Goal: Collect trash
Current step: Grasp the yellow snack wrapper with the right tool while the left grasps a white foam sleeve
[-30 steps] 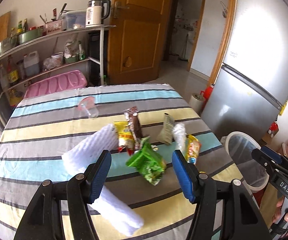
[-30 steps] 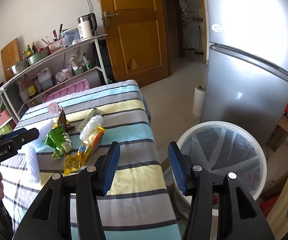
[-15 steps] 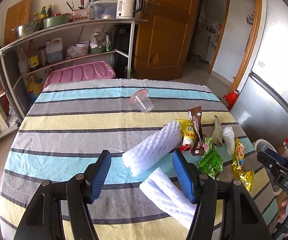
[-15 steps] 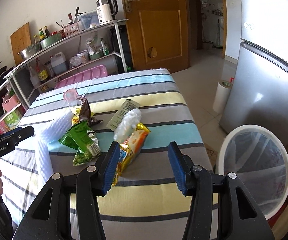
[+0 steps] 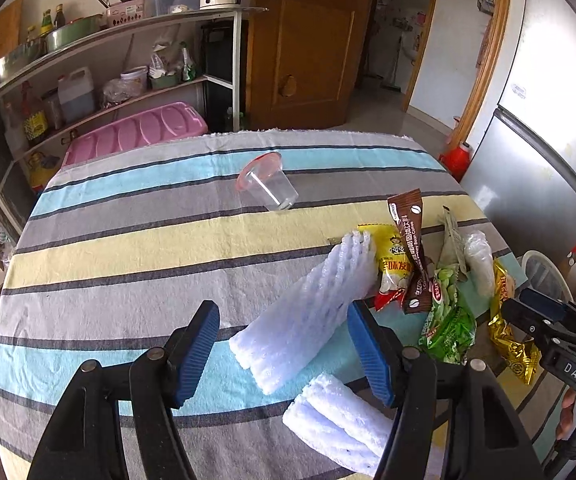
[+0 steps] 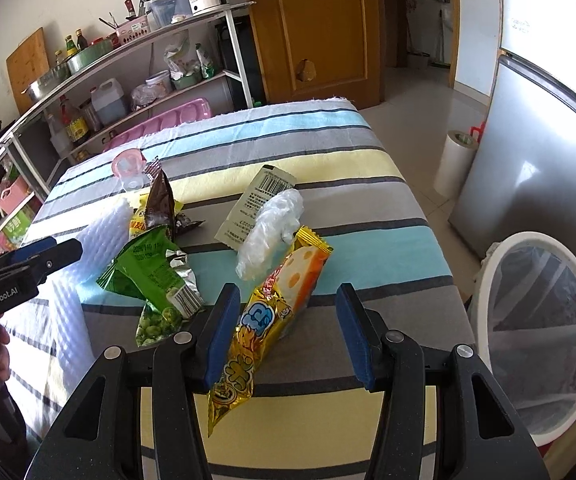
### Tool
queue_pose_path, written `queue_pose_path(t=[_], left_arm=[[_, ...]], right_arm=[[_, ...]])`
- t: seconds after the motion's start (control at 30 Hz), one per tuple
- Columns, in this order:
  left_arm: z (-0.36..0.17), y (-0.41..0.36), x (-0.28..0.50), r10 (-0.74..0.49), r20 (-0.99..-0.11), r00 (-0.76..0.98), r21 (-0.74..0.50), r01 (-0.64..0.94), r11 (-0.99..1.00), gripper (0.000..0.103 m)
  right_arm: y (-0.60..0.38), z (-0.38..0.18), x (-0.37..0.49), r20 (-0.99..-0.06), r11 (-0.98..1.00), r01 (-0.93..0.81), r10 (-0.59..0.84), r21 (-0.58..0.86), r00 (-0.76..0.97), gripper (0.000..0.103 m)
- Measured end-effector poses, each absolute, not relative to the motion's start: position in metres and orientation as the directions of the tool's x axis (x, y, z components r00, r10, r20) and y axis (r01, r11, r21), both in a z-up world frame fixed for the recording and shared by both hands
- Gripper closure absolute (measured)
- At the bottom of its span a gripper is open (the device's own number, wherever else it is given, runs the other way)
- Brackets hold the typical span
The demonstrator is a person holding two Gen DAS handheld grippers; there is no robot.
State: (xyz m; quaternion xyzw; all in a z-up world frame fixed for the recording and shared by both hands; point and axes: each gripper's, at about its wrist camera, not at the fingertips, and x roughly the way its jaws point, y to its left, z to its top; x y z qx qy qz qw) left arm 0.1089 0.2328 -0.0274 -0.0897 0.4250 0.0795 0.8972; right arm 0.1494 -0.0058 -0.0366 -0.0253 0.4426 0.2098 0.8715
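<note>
Trash lies on a striped tablecloth (image 5: 127, 248). My left gripper (image 5: 283, 348) is open, its jaws either side of the near end of a white foam net sleeve (image 5: 308, 304). A second foam sleeve (image 5: 340, 424) lies lower right. My right gripper (image 6: 283, 336) is open over a gold-and-orange snack wrapper (image 6: 271, 312). Beside it lie a green pea packet (image 6: 155, 276), a crumpled clear plastic bag (image 6: 271, 224), a white barcode sachet (image 6: 255, 196), a brown coffee sachet (image 5: 408, 240) and a yellow packet (image 5: 392, 260). A clear plastic cup (image 5: 267, 184) lies on its side.
A white bin with a mesh liner (image 6: 540, 336) stands on the floor right of the table. A silver fridge (image 6: 548, 120) is behind it. A metal shelf (image 5: 87, 80) with kitchenware and a pink tub (image 5: 135, 132) stands behind the table. A wooden door (image 5: 308, 40) is at the back.
Both grippers have swung left from the bin towards the table and moved lower. The left now straddles the foam sleeve; the right now hangs over the gold wrapper.
</note>
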Motion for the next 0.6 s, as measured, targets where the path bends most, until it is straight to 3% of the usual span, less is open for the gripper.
queue_pose_path(t=[0.43, 0.6], left_arm=[[-0.041, 0.233, 0.121, 0.024, -0.793, 0.609, -0.121, -0.196, 0.973, 0.038], [-0.044, 0.231, 0.123, 0.01, -0.795, 0.606, -0.126, -0.182, 0.975, 0.053]], right_arm=[[-0.008, -0.049, 0.154, -0.799, 0.917, -0.365, 0.34, 0.163, 0.496, 0.052], [-0.01, -0.049, 0.153, -0.793, 0.912, -0.369, 0.355, 0.178, 0.495, 0.064]])
